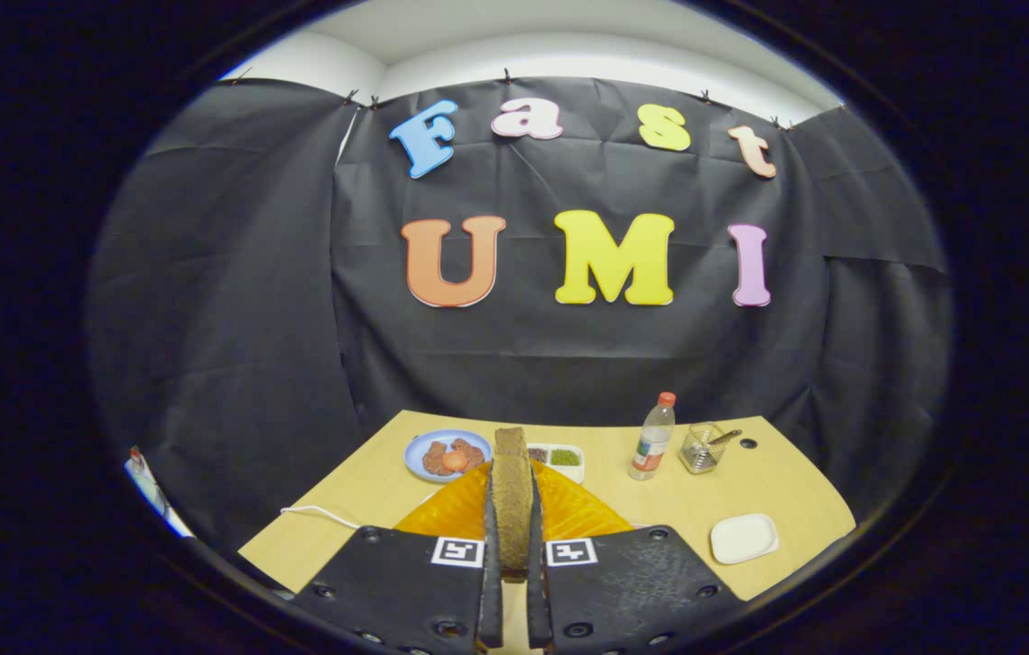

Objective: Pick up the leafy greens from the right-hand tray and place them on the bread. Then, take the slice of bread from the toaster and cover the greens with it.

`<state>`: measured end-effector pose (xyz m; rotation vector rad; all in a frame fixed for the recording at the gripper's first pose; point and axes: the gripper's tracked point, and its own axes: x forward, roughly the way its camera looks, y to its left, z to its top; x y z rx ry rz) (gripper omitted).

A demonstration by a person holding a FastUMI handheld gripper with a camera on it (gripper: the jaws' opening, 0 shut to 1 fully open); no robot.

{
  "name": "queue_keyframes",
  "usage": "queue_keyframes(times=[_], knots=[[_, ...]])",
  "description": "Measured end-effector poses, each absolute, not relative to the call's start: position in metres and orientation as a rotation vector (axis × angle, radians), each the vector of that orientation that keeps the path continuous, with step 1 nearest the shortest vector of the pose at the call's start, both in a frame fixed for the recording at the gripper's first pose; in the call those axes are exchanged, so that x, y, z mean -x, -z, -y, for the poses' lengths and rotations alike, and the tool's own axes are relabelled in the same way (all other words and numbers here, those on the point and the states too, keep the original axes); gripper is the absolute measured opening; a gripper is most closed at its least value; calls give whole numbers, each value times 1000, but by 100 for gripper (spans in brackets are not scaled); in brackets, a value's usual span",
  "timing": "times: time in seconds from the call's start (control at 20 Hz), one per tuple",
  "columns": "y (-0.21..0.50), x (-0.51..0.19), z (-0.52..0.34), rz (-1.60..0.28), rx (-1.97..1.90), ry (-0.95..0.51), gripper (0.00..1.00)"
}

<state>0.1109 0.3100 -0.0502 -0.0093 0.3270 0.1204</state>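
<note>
Presently, ahead-left of the fingers: blue plate (pixel 414 448) with reddish food, far across the wooden table (pixel 605 509); white cable (pixel 318 515) nearer. Dead ahead: gripper (pixel 513 582), fingers clamped together on the slice of bread (pixel 512 496), held upright on edge between them, presumably carried toward the greens. Beneath the slice: orange sheet (pixel 559 514). Just beyond the slice, slightly right: small white tray (pixel 559 458) with two compartments, one holding something green; whether greens already lie on bread cannot be told. Ahead-right: bottle (pixel 653 438), red cap; clear cup (pixel 701 448) with utensil. Near right: white dish (pixel 744 538), seemingly bare.
</note>
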Motion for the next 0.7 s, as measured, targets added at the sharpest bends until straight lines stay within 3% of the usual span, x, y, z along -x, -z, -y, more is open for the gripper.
queue_keyframes(times=[0.7], knots=[[176, -156, -229, -468, -46, -51, 10]])
